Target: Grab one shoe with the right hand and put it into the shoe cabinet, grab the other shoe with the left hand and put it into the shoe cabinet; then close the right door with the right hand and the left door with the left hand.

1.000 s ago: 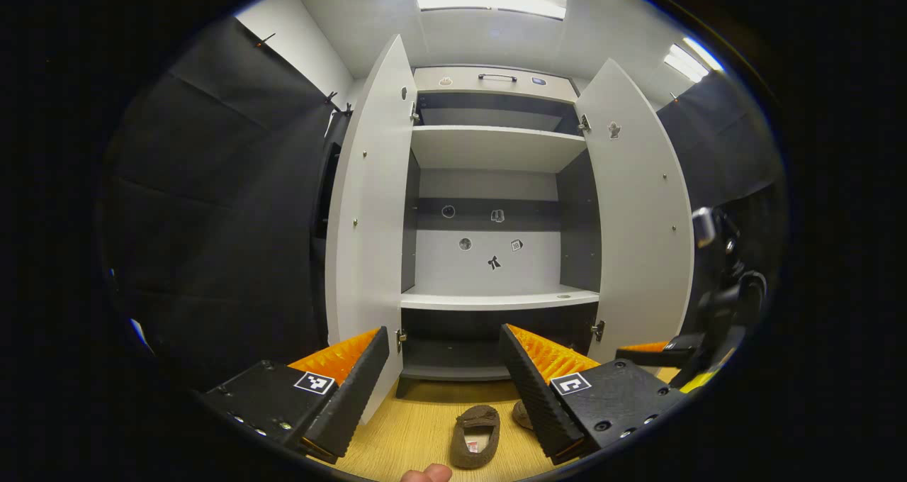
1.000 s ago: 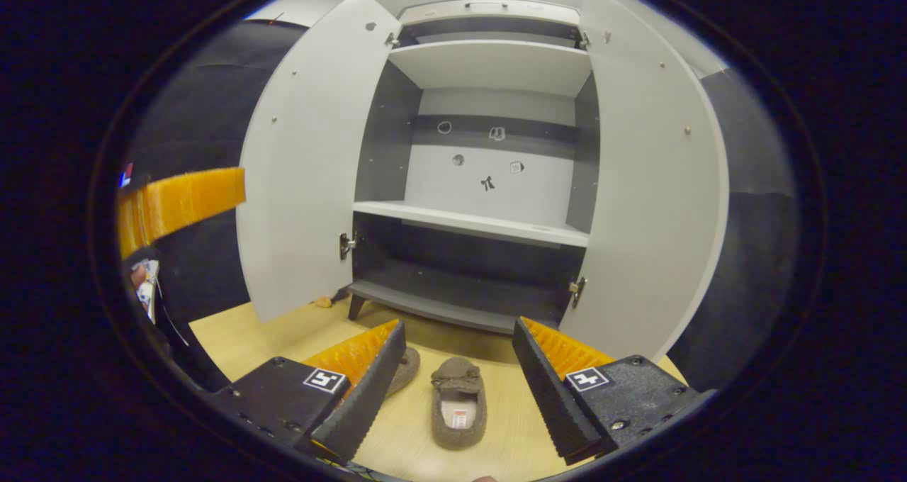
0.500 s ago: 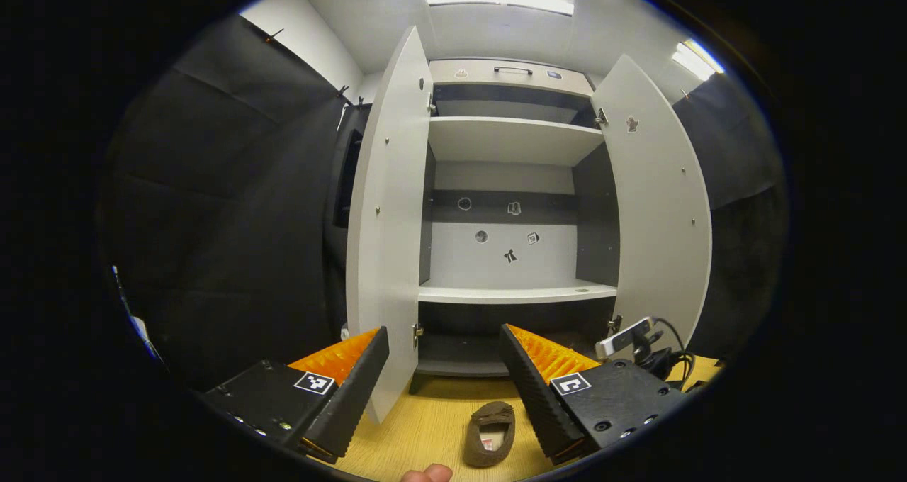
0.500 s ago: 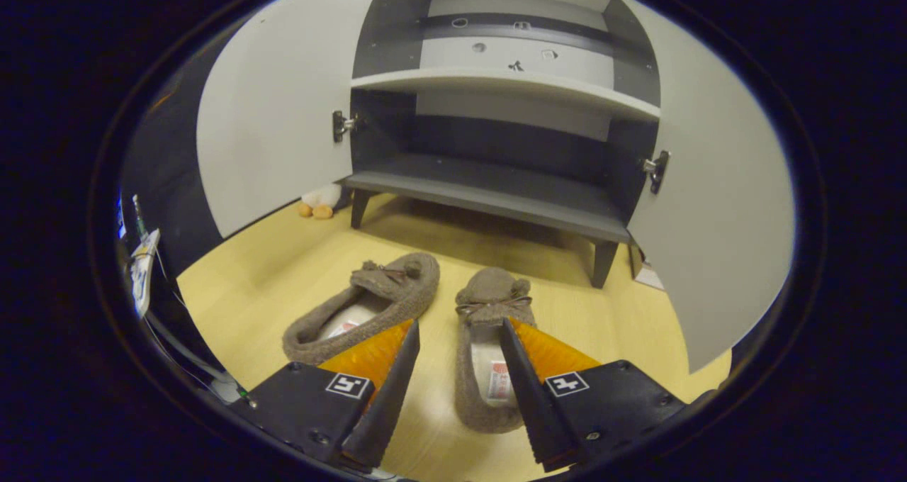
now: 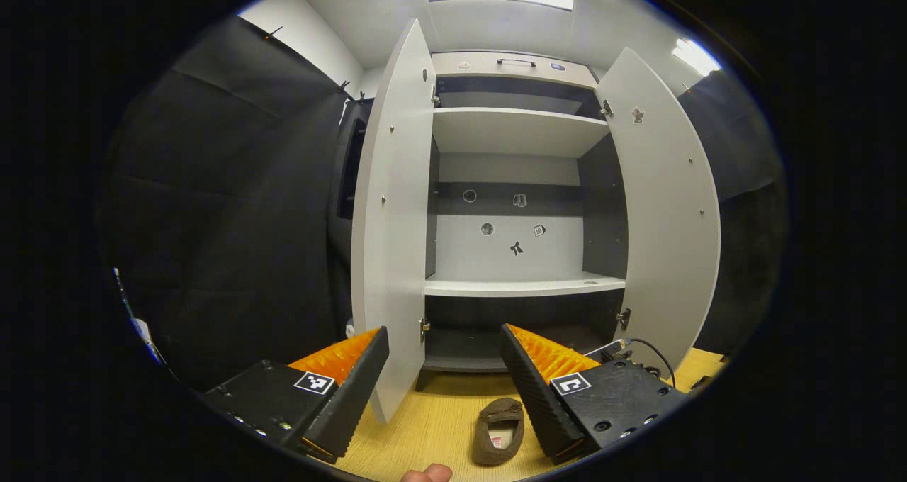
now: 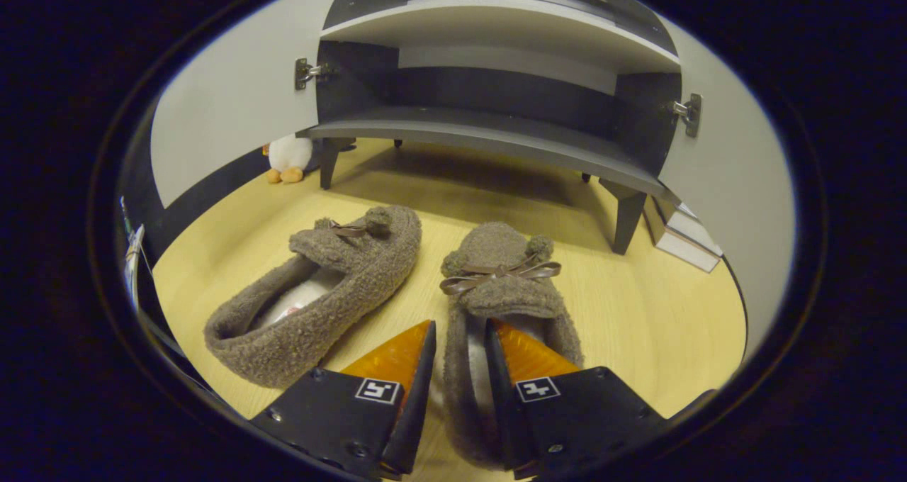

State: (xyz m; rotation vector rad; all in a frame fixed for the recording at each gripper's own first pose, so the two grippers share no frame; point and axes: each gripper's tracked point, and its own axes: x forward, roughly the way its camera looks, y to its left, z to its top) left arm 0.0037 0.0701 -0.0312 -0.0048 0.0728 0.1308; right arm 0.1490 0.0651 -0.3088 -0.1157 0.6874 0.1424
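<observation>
In the left gripper view my left gripper (image 5: 444, 379) hangs with jaws wide apart before the open shoe cabinet (image 5: 521, 205). In the right gripper view my right gripper (image 6: 457, 376) has jaws narrowed around the right shoe's (image 6: 499, 283) side wall, apparently gripping it; the other shoe (image 6: 319, 294) lies beside it on the floor (image 6: 638, 312).

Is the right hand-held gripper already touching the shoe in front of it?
Touching. In the right gripper view, the right hand-held gripper has its two fingers closed in on the left side wall of the right shoe, one inside the opening, one outside.
</observation>
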